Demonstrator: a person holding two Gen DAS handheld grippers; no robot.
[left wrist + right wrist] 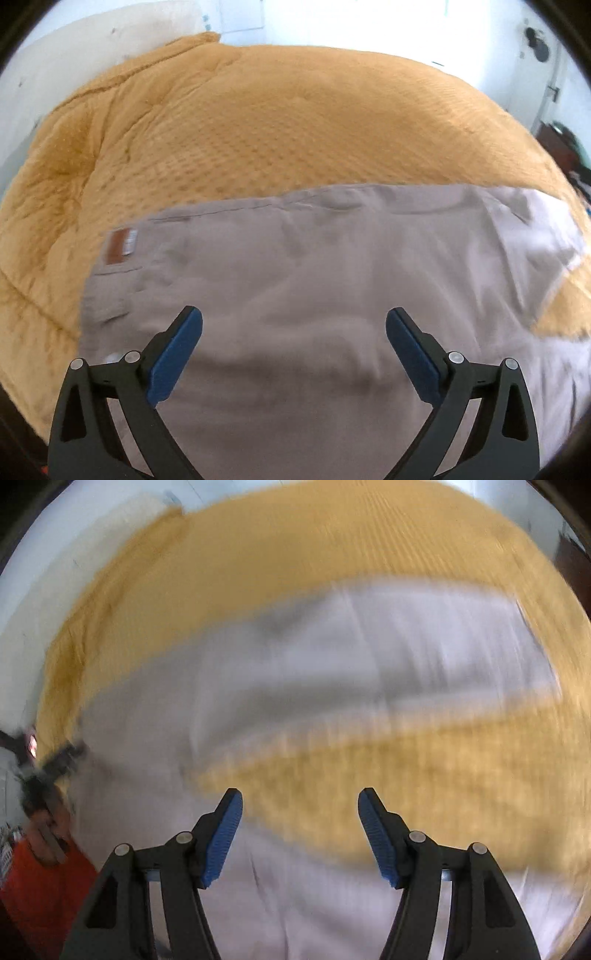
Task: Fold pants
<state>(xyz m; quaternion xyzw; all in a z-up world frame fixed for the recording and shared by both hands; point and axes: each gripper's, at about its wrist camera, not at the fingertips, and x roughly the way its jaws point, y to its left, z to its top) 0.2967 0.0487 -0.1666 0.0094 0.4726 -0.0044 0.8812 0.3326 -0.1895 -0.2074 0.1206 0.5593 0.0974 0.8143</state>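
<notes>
Grey pants (314, 280) lie spread flat on a mustard-yellow blanket (258, 129), with a brown waistband label (120, 245) at the left. My left gripper (293, 325) hovers over the seat of the pants, open and empty. In the blurred right wrist view the pants (295, 664) show two legs with a strip of blanket (424, 775) between them. My right gripper (300, 808) is open and empty above that strip, near the crotch. The left gripper (55, 764) shows at the far left edge, its state unclear there.
The blanket covers a bed that fills both views. White walls (74, 48) stand behind and to the left. Dark objects (561, 147) sit at the right edge. An orange-red thing (37, 886) shows at the lower left of the right wrist view.
</notes>
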